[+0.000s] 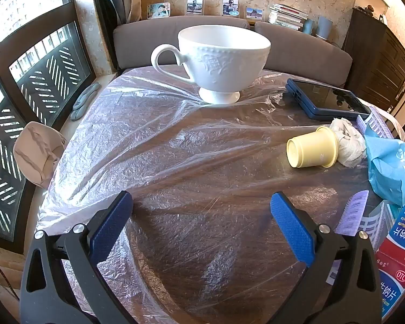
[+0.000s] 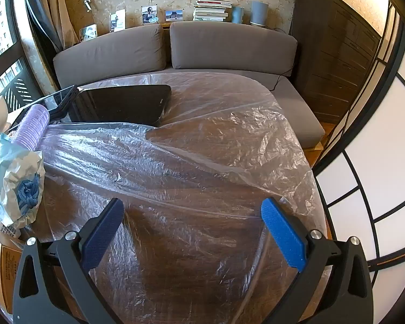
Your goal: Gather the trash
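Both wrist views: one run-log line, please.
left gripper open, empty | right gripper open, empty | yellow cup tipped beside crumpled tissue | untouched

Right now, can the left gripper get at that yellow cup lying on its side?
Probably yes. The left gripper is open and empty, and only bare plastic sheet lies between it and the yellow cup, ahead to its right. A crumpled tissue touches the cup's mouth end.

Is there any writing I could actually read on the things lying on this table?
"OTC": red and blue medicine box.
"220", "Sodium", "Tablets": same box, printed upside down, beside Chinese characters.
Blue plastic bag: white letters, partly folded, not readable.
Cardboard box: print too small to read.
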`<state>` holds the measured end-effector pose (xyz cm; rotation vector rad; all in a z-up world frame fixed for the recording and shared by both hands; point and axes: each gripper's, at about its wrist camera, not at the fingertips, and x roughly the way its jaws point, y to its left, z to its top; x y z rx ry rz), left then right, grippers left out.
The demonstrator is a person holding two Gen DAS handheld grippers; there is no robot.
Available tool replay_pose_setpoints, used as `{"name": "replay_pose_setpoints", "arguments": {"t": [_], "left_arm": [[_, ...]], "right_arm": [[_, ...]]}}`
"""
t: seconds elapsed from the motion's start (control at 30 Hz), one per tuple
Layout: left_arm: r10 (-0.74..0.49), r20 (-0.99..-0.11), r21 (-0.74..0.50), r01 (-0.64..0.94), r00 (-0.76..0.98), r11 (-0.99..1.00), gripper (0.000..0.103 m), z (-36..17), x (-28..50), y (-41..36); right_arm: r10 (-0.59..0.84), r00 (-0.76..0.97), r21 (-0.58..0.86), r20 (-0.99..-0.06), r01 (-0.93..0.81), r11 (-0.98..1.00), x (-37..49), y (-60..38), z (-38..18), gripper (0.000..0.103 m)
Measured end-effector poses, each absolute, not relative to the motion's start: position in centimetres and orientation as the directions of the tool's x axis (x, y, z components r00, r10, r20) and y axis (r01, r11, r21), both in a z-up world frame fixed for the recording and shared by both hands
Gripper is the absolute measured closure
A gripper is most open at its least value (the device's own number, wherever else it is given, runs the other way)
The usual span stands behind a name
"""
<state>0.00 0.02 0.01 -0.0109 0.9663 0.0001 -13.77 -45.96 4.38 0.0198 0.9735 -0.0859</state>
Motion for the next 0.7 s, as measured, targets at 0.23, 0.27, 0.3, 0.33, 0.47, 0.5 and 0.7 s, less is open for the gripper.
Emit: {"name": "replay_pose_setpoints", "arguments": {"t": [0.23,0.27,0.3,0.33,0.47,0.5,0.7], "left_arm": [[-0.002,-0.824,-0.005,-0.004,0.567,1.0,0.001,0.0,0.0,0.0],[-0.002,-0.824,-0.005,-0.004,0.567,1.0,0.001,0.0,0.0,0.0],[-0.002,-0.824,-0.006,-0.004,0.567,1.0,0.001,0.0,0.0,0.01],[-0.002,-0.824,-0.005,-0.005,0.567,1.0,0.001,0.0,0.0,0.01],[-0.002,-0.824,-0.006,-0.004,0.567,1.0,0.001,0.0,0.0,0.01],[-0.002,-0.824,-0.005,-0.005,0.567,1.0,0.001,0.0,0.0,0.01],[-0.002,-0.824,-0.005,-0.005,0.567,1.0,0.001,0.0,0.0,0.01]], "right_arm": [[-0.059,0.557,-0.016,-0.829,0.082,0.997,-13.75,-46.01,4.36,0.004],[-0.059,0.557,-0.015,-0.829,0.082,0.997,-13.75,-46.01,4.36,0.004],[-0.058,0.557,-0.015,-0.829,0.082,0.997,-13.75,-46.01,4.36,0.004],[-0.059,0.557,-0.016,-0.829,0.082,0.997,-13.75,-46.0,4.36,0.004],[-0.058,0.557,-0.015,-0.829,0.082,0.997,-13.74,-46.01,4.35,0.004],[-0.058,0.557,-0.015,-0.829,0.082,0.997,-13.74,-46.01,4.35,0.004],[-0.058,0.556,-0.015,-0.829,0.082,0.997,-13.72,-46.0,4.34,0.004]]}}
